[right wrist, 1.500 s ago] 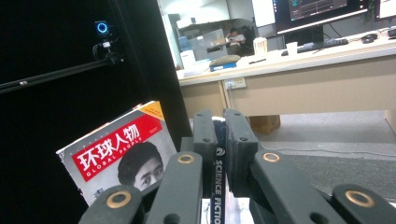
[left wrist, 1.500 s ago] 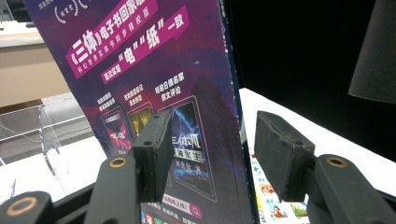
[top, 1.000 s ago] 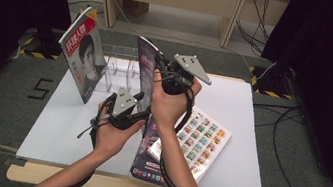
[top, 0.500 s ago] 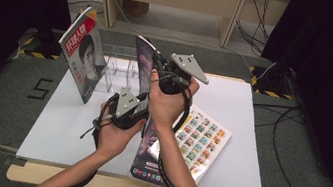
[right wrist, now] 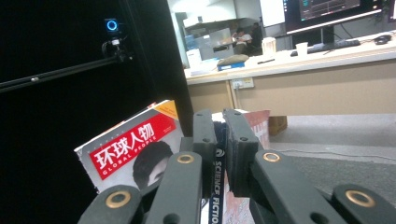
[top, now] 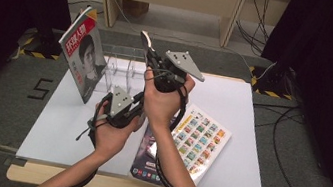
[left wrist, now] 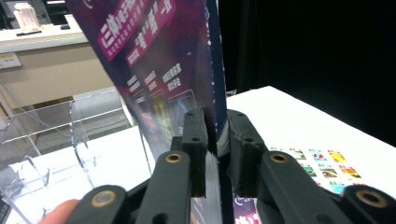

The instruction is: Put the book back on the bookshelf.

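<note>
Purple magazine [top: 146, 52] held upright above mid-table, upper centre of the high view; long axis near vertical, top edge tipped toward the upper left of the frame, spine edge facing the person; lower end hidden behind the hands. Right gripper [top: 154, 66] grips it high up, jaws narrow and clamped on the spine, lettering visible between them in the right gripper view [right wrist: 217, 154]. Left gripper [top: 136, 108] sits lower, below and left of the right one; its jaws have just been closing, and the left gripper view shows both pads pressed onto the magazine's edge [left wrist: 217, 140]; both hands therefore hold the same magazine, one above the other.

Clear acrylic rack [top: 120, 66] lies just left of and behind the magazine, slots open upward; judged target for the coming move, a short shift toward the upper left with the long axis kept upright. Red-titled magazine [top: 81, 57] already leans at the rack's left end. Sticker-grid sheet [top: 200, 137] and another dark cover [top: 149, 159] lie flat, lower right of the hands, on the white table [top: 248, 137].
</note>
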A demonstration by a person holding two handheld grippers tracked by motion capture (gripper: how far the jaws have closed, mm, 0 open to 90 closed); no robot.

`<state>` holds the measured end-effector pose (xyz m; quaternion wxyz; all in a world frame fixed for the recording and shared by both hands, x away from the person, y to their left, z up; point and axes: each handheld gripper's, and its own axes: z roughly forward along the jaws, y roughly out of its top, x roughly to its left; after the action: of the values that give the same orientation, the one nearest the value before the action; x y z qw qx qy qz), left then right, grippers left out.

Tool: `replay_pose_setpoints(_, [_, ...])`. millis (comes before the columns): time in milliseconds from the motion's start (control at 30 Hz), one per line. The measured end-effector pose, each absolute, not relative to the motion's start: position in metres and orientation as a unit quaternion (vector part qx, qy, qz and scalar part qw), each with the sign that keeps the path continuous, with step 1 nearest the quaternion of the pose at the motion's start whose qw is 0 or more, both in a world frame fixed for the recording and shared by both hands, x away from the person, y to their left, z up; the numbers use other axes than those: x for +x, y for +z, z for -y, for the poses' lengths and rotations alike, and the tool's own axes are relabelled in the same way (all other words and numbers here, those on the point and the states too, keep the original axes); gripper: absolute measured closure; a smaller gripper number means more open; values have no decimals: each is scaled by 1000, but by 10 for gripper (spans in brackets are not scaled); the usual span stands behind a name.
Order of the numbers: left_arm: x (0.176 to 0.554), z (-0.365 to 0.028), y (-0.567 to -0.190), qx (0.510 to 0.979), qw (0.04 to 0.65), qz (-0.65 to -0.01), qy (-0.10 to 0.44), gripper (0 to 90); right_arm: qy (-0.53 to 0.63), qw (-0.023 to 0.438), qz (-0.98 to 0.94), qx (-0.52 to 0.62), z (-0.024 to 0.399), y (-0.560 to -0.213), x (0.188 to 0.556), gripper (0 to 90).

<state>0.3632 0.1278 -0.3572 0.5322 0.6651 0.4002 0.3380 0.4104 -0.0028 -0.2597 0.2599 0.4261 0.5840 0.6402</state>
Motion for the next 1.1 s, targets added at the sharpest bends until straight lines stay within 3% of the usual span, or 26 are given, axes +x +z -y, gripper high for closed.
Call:
replay_pose_setpoints(433, [359, -142, -354, 645, 544, -413, 344, 842, 638, 257, -599, 410, -4, -253, 413, 790])
replay_pose_setpoints(667, [361, -153, -353, 633, 546, -419, 354, 844, 642, 243, -611, 394, 5, -250, 418, 620])
replay_pose_setpoints(767, [361, -155, -352, 633, 546, -417, 358, 844, 657, 246, -595, 392, 22, -249, 414, 576])
replay_pose_setpoints(1100, [358, -169, -345, 614, 558, -417, 370, 844, 651, 270, -573, 419, 77, -256, 410, 563])
